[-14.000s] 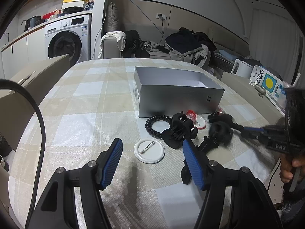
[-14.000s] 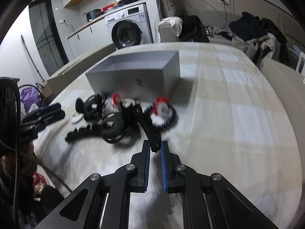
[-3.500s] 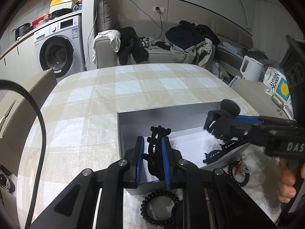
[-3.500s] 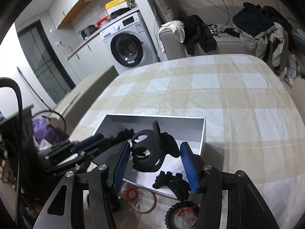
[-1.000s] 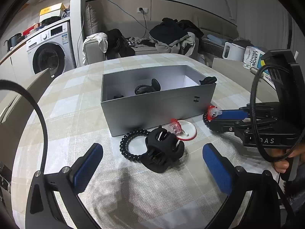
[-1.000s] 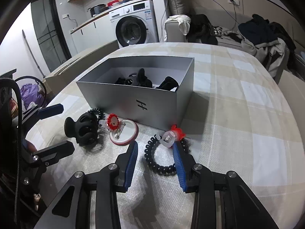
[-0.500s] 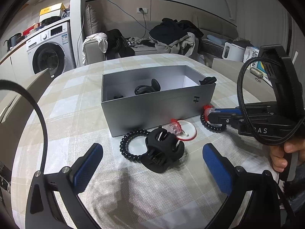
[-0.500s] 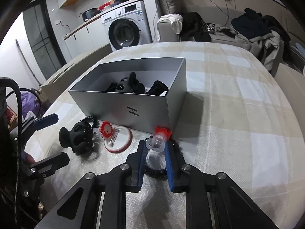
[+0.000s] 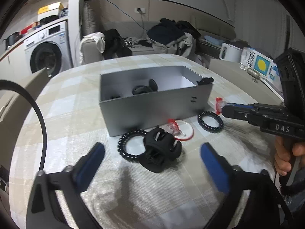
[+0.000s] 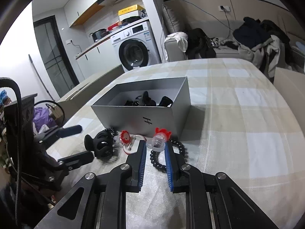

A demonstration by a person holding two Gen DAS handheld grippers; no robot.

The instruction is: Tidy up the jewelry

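Right claw point(image 10: 155, 148) was clenched on a small clear clip with a red top point(image 10: 159, 139), its blue pads pressed against the clip's 2 sides. The clip sat just above a black beaded ring point(image 10: 167, 157) that lay on the bench point(image 10: 247, 114), close to the near right corner of the grey box point(image 10: 144, 117). In the left wrist view the same clip point(image 9: 219, 105) showed at the claw's tip, off the bench, with the beaded ring point(image 9: 210, 121) flat below it.

Left claw point(image 9: 152, 153) was released, jaws wide but just closing in a little, nothing pressed between them. It hung over a black hair claw clip point(image 9: 161, 150) resting on the bench. Touching that clip's left side lay a black spiral hair tie point(image 9: 131, 145). Behind it, against the box's front wall, lay a round white badge with a red rim point(image 9: 182, 130) and a red-topped clear piece on it.

The grey box point(image 9: 152, 110) stood open on the checked cloth. Several black hair clips point(image 10: 144, 99) lay inside, at least 3; the exact count was unclear.

A hand point(image 9: 286, 156) gripped the right claw's handle at the right edge.
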